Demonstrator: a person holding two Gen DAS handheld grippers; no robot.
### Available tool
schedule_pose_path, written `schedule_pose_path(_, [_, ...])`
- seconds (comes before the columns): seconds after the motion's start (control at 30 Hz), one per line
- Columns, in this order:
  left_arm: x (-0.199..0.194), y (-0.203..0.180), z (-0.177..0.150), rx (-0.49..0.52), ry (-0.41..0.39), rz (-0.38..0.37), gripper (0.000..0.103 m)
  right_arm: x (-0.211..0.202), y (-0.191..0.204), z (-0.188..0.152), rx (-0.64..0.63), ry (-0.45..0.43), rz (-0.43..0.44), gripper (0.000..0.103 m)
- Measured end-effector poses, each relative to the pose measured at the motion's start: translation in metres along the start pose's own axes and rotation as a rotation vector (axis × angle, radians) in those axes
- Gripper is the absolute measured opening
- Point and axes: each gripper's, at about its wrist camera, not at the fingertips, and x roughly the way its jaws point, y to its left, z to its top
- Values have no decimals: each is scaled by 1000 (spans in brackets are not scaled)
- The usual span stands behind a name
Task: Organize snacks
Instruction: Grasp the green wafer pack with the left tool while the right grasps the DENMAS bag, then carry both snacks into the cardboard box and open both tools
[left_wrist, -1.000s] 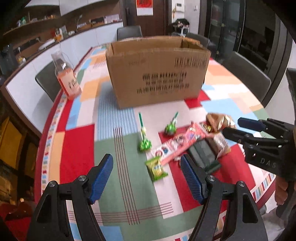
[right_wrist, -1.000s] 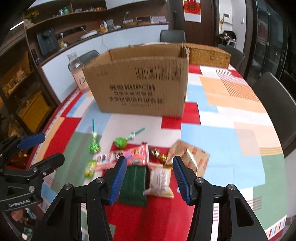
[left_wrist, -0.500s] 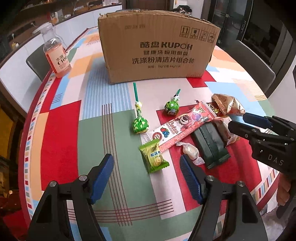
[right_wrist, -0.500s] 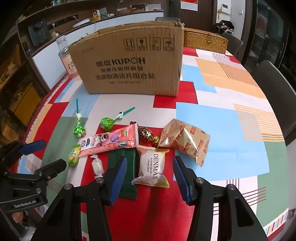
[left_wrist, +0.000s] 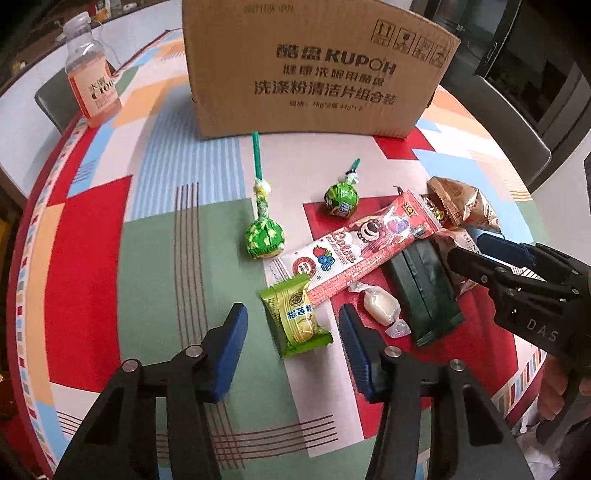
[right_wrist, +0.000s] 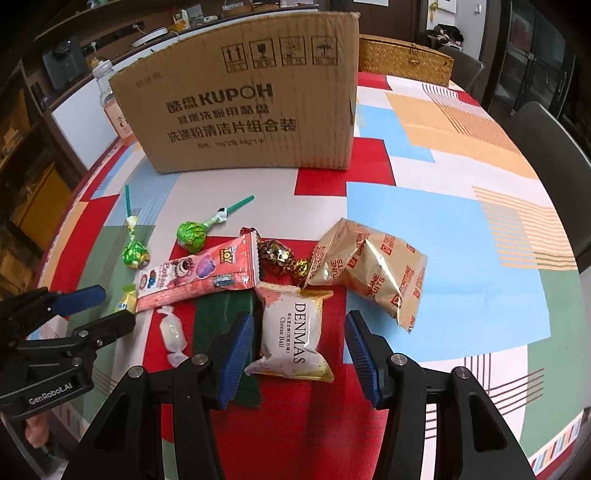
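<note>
Snacks lie scattered on the patchwork tablecloth in front of a cardboard box (left_wrist: 314, 70). My left gripper (left_wrist: 291, 319) points down over a small green packet (left_wrist: 295, 323); its jaws are closing with the packet between them, and the pads are clear of it. My right gripper (right_wrist: 299, 325) stands open astride a white DENMAS cheese-ball packet (right_wrist: 291, 332) without touching it. Around these are two green lollipops (left_wrist: 264, 236), a long pink packet (left_wrist: 362, 247), a dark green packet (left_wrist: 424, 291), a white wrapped candy (left_wrist: 380, 304) and gold biscuit packs (right_wrist: 373, 273).
A bottle of orange drink (left_wrist: 92, 85) stands at the table's far left. A wicker basket (right_wrist: 402, 61) sits behind the box. Dark chairs (right_wrist: 546, 147) ring the table. The round table edge (left_wrist: 22, 295) runs close on the left.
Both grippers have sunk closer to the snacks. The left jaws have narrowed around the green packet. The right jaws keep the same width, now over the DENMAS packet.
</note>
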Motion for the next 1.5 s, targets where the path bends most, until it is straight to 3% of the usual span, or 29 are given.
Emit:
schedule_pose_path(0.2, [7, -1, 0, -6, 16, -16, 39, 10, -2, -2, 14, 28, 24, 49])
schedule_pose_path(0.37, [8, -2, 2, -8, 20, -42, 24, 9, 1, -3, 2, 24, 35, 35])
schedule_pose_path(0.67, [-6, -6, -2, 2, -18, -68, 22, -10, 7, -6, -19, -17, 52, 35])
schedule_pose_path(1.07, [-60, -14, 7, 36, -163, -60, 22, -46, 14, 2, -47, -108, 89, 35])
schedule_pose_path(1.5, [-118, -15, 42, 66, -350, -38, 23, -95, 24, 42, -92, -294, 116, 35])
